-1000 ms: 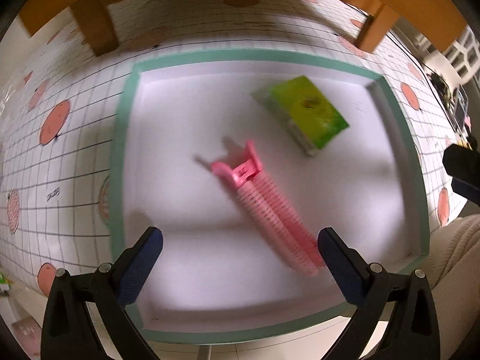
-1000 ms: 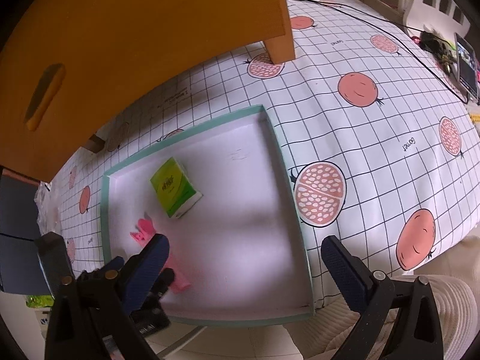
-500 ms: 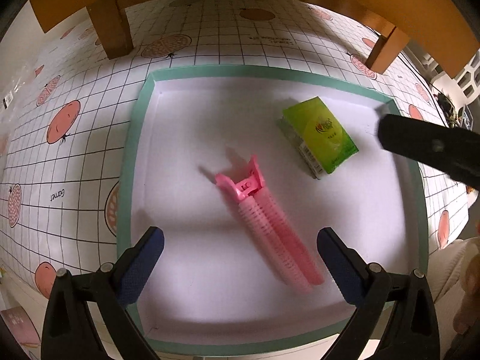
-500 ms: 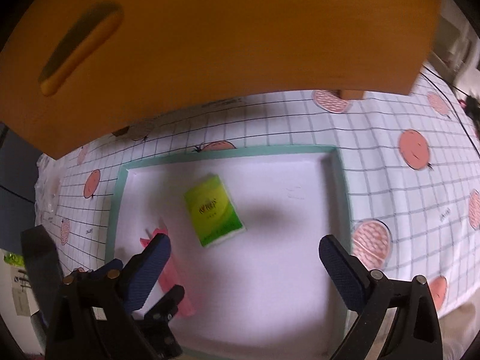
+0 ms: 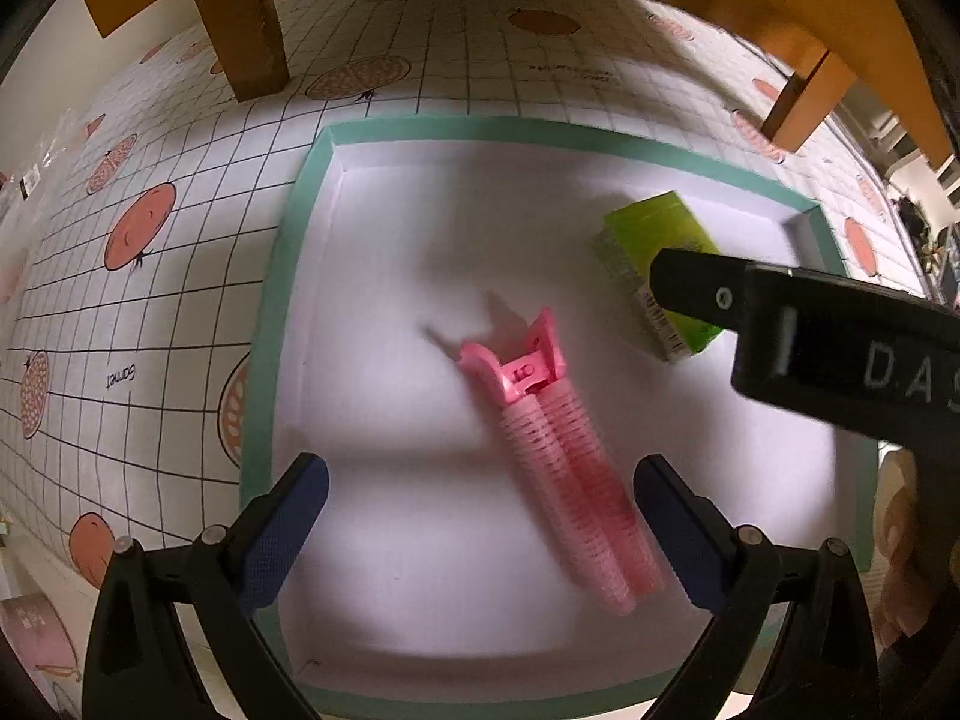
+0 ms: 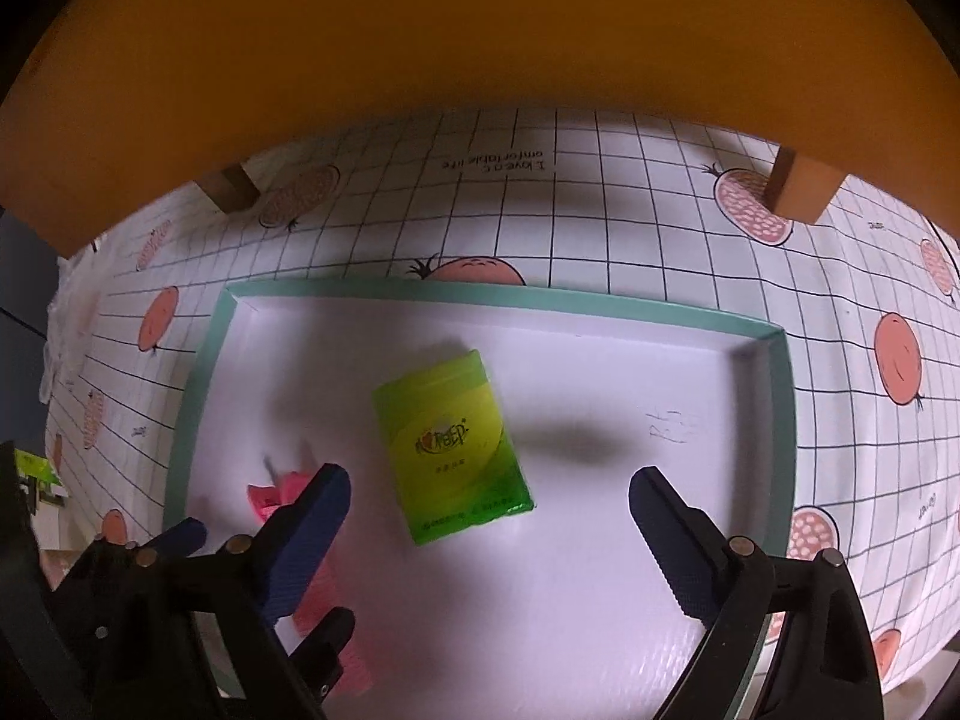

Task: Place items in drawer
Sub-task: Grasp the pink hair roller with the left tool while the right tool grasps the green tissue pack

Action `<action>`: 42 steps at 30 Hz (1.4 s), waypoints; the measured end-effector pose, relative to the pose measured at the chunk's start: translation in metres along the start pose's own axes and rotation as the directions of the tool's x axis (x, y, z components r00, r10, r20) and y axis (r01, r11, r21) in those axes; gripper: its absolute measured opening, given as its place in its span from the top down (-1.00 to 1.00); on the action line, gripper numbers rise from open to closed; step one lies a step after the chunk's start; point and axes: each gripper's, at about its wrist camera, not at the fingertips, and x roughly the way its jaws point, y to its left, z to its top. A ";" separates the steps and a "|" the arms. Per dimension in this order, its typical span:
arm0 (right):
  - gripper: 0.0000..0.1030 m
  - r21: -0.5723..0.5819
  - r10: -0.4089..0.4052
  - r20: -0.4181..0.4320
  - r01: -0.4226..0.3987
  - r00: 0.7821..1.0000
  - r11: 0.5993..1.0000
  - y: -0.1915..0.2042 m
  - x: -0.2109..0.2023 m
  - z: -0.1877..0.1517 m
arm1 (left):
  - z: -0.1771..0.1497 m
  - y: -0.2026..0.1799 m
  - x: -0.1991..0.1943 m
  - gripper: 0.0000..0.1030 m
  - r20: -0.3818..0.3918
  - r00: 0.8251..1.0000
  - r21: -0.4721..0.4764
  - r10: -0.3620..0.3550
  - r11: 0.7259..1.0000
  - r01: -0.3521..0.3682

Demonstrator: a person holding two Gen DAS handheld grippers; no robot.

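In the teal-rimmed white drawer (image 5: 282,324), on a grid-print cloth w/ fruit pattern (image 5: 150,300), lie two items: a pink hair clip (image 5: 564,456) near the middle and a green tissue pack (image 6: 450,444) just beyond it toward the far right corner, the two apart, not touching. Left gripper (image 5: 480,534) hangs above the drawer's near half, blue pads wide apart, nothing clamped; the clip's ribbed end sits btw. the pads in the left wrist view, close to the right pad. Right gripper (image 6: 489,528) points down over the tissue pack, jaws closing but wide, pads clear of the pack. Its black body crosses the left wrist view and covers part of the pack. An orange wooden cabinet (image 6: 480,60) overhangs the far side.
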 end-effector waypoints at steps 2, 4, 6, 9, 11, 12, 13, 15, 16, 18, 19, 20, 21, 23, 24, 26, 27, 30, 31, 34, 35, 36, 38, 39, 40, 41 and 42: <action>-0.86 -0.006 0.001 -0.006 -0.001 1.000 1.000 0.001 0.004 0.000 | -0.001 0.000 0.005 -0.98 -0.016 1.000 -0.008 0.002 1.000 -0.002; -0.86 -0.016 -0.009 -0.011 0.008 1.000 1.000 0.002 0.008 0.000 | -0.003 0.001 0.008 -0.98 -0.018 1.000 -0.013 0.010 1.000 -0.010; -0.86 -0.025 -0.016 -0.018 0.015 1.000 1.000 0.003 0.012 0.000 | -0.004 -0.001 0.009 -0.98 -0.018 1.000 0.003 0.025 1.000 -0.025; -0.86 -0.038 -0.019 -0.027 0.018 0.999 0.999 0.006 0.017 0.000 | -0.005 -0.002 0.011 -0.98 -0.019 0.999 0.009 0.033 0.999 -0.033; -0.86 -0.053 -0.030 -0.030 0.028 0.999 0.998 0.010 0.020 0.000 | -0.006 -0.003 0.011 -0.98 -0.021 0.999 0.011 0.034 0.999 -0.033; -0.86 -0.063 -0.038 -0.032 0.035 0.999 0.997 0.012 0.022 0.000 | -0.006 -0.004 0.011 -0.98 -0.023 0.999 0.011 0.034 0.999 -0.033; -0.86 -0.070 -0.042 -0.033 0.039 0.999 0.997 0.014 0.023 0.000 | -0.006 -0.004 0.011 -0.98 -0.025 0.999 0.011 0.034 0.999 -0.034; -0.86 -0.091 -0.055 -0.036 0.051 0.998 0.995 0.018 0.027 0.000 | -0.005 -0.005 0.013 -0.98 -0.031 0.999 0.008 0.034 0.999 -0.034; -0.86 -0.100 -0.063 -0.037 0.059 0.997 0.993 0.020 0.029 -0.001 | -0.005 -0.005 0.013 -0.98 -0.036 0.999 0.005 0.034 0.999 -0.034; -0.86 -0.114 -0.079 -0.036 0.074 0.996 0.991 0.022 0.032 -0.001 | -0.002 -0.005 0.014 -0.98 -0.039 0.999 0.001 0.036 0.999 -0.036; -0.86 -0.127 -0.090 -0.031 0.085 0.995 0.988 0.024 0.033 -0.002 | -0.002 -0.005 0.014 -0.98 -0.039 0.999 0.001 0.037 0.999 -0.037; -0.85 -0.135 -0.096 -0.029 0.092 0.995 0.987 0.026 0.034 -0.002 | -0.001 -0.005 0.014 -0.98 -0.039 0.999 0.001 0.037 0.999 -0.037; -0.85 -0.144 -0.103 -0.026 0.098 0.994 0.985 0.028 0.035 -0.002 | 0.000 -0.005 0.014 -0.98 -0.038 0.999 0.002 0.036 0.999 -0.036; -0.78 -0.157 -0.104 -0.012 0.101 0.994 0.982 0.031 0.036 -0.003 | -0.001 -0.005 0.015 -0.98 -0.038 0.999 0.004 0.037 0.999 -0.037; -0.77 -0.160 -0.104 -0.008 0.101 0.995 0.982 0.032 0.036 -0.003 | -0.001 -0.005 0.015 -0.98 -0.038 0.999 0.005 0.037 0.999 -0.037; -0.65 -0.171 -0.099 0.006 0.099 0.995 0.980 0.036 0.035 -0.002 | -0.003 -0.005 0.014 -0.98 -0.038 0.999 0.006 0.039 0.999 -0.039; -0.62 -0.176 -0.096 0.011 0.097 0.995 0.980 0.036 0.034 -0.003 | -0.003 -0.004 0.014 -0.98 -0.038 0.999 0.006 0.038 0.999 -0.038; -0.50 -0.185 -0.088 0.023 0.091 0.996 0.979 0.040 0.034 -0.003 | -0.006 -0.004 0.013 -0.97 -0.041 0.998 0.008 0.038 0.999 -0.037; -0.43 -0.184 -0.089 0.027 0.092 0.996 0.979 0.040 0.033 -0.003 | -0.007 -0.004 0.013 -0.96 -0.040 0.998 0.007 0.038 0.999 -0.038; -0.20 -0.171 -0.089 0.039 0.094 0.995 0.981 0.036 0.030 -0.003 | -0.007 -0.001 0.013 -0.93 -0.040 0.998 0.004 0.039 0.999 -0.039; -0.15 -0.168 -0.089 0.042 0.095 0.995 0.981 0.033 0.029 -0.003 | -0.007 -0.001 0.012 -0.92 -0.041 0.998 0.005 0.039 0.999 -0.039; -0.12 -0.165 -0.089 0.044 0.095 0.995 0.982 0.030 0.028 -0.003 | -0.008 -0.002 0.011 -0.90 -0.042 0.998 0.007 0.040 0.999 -0.039; -0.01 -0.164 -0.092 0.047 0.098 0.995 0.982 0.030 0.027 -0.002 | -0.008 -0.003 0.010 -0.86 -0.040 0.998 0.016 0.039 0.999 -0.039; 0.00 -0.164 -0.092 0.047 0.098 0.995 0.982 0.030 0.027 -0.002 | -0.008 -0.003 0.009 -0.82 -0.039 0.999 0.018 0.038 0.999 -0.037; 0.01 -0.163 -0.092 0.046 0.099 0.995 0.982 0.030 0.027 -0.002 | -0.009 -0.004 0.009 -0.79 -0.038 0.999 0.025 0.036 0.999 -0.035; 0.01 -0.162 -0.095 0.045 0.101 0.994 0.982 0.027 0.025 -0.004 | -0.009 -0.004 0.008 -0.78 -0.037 0.999 0.029 0.035 0.999 -0.034; 0.01 -0.159 -0.098 0.043 0.103 0.994 0.982 0.026 0.025 -0.004 | -0.008 -0.005 0.008 -0.76 -0.036 0.999 0.030 0.035 0.999 -0.034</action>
